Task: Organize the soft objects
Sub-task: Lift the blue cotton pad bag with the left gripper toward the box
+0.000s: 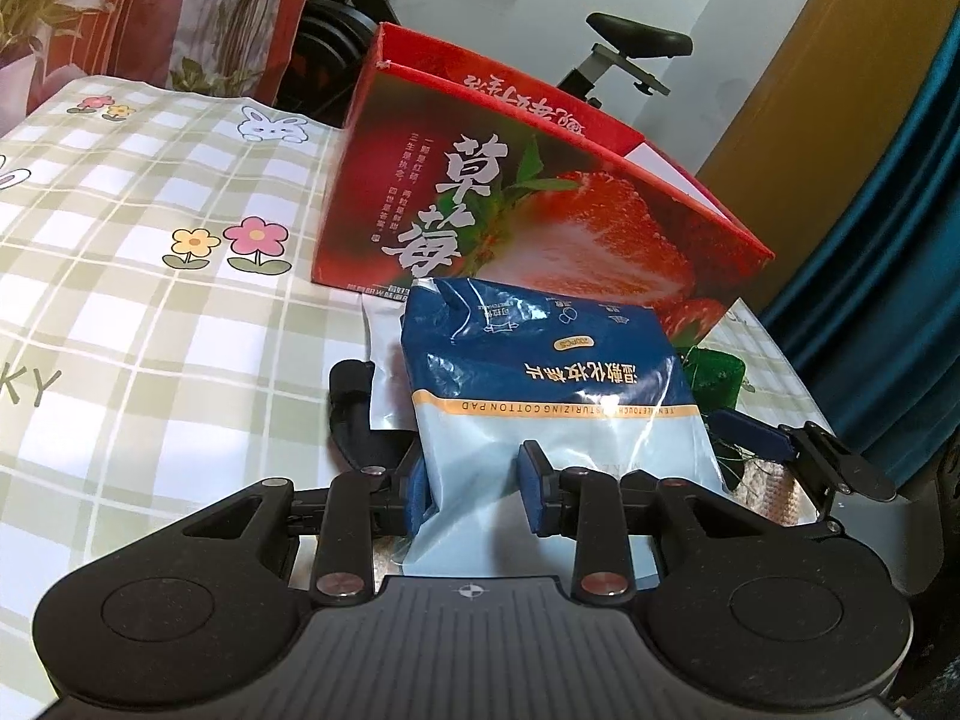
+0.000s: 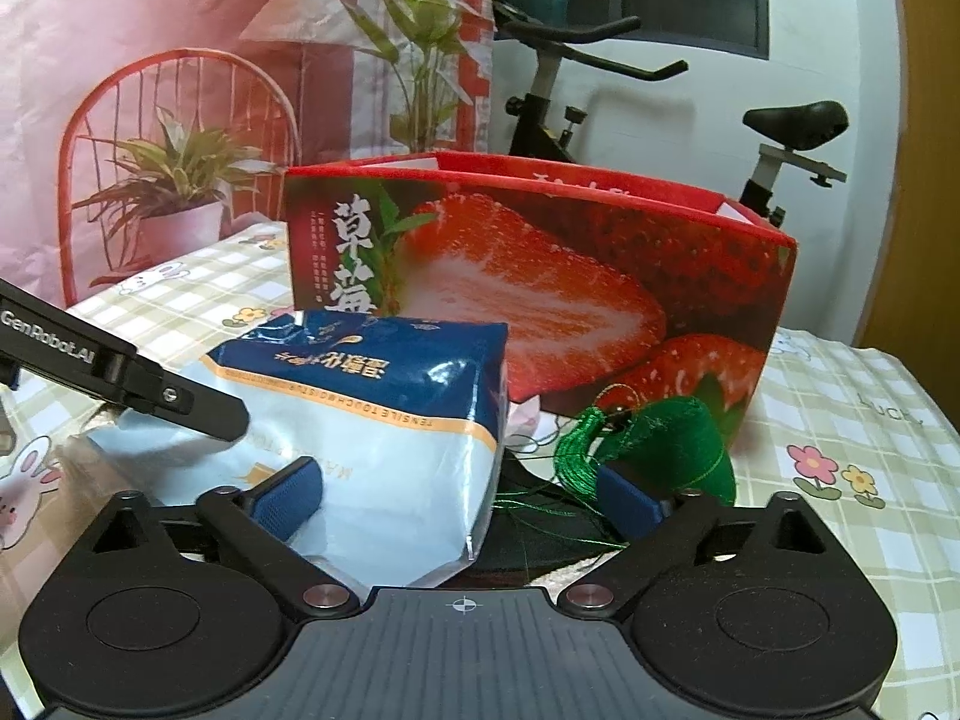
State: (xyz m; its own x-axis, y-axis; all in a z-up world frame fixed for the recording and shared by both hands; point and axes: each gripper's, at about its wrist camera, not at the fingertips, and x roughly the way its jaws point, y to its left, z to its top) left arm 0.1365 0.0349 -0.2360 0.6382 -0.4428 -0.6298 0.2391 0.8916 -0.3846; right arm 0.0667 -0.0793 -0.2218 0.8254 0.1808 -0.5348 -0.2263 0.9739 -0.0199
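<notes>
- The left gripper [image 1: 477, 489] is clamped narrow on the lower, pale end of the pack [image 1: 540, 396]; one blue pad [image 1: 536, 495] presses its front face, the other sits against its left edge; the pack stands up between the fingers, its dark blue printed half tilted away from the camera
- In the right wrist view the same pack [image 2: 384, 450] fills the left half of the span of the right gripper [image 2: 462, 495]; that gripper's jaws stand wide with no grip on anything; its left pad [image 2: 288, 495] lies just beside the pack's pale face, though touch cannot be told; its right pad [image 2: 630, 501] is near a green pouch [image 2: 678, 444] with loose green thread
- The left gripper's black finger [image 2: 180, 399] reaches in from the left edge of that view and crosses the pack's upper left side
- Behind the pack stands the box [image 1: 540, 210], red with a strawberry print and open at the top; the pack's top end overlaps the box's lower front in both views; whether they touch cannot be told
- The green pouch [image 1: 717, 375] lies on the surface [image 1: 150, 300], right of the pack and just in front of the box's right corner
- The surface carries a checked cloth with flowers and rabbits; a clear wrapper [image 1: 387, 360] shows behind the pack's left edge
- An exercise bike [image 2: 792, 120] stands behind the box
</notes>
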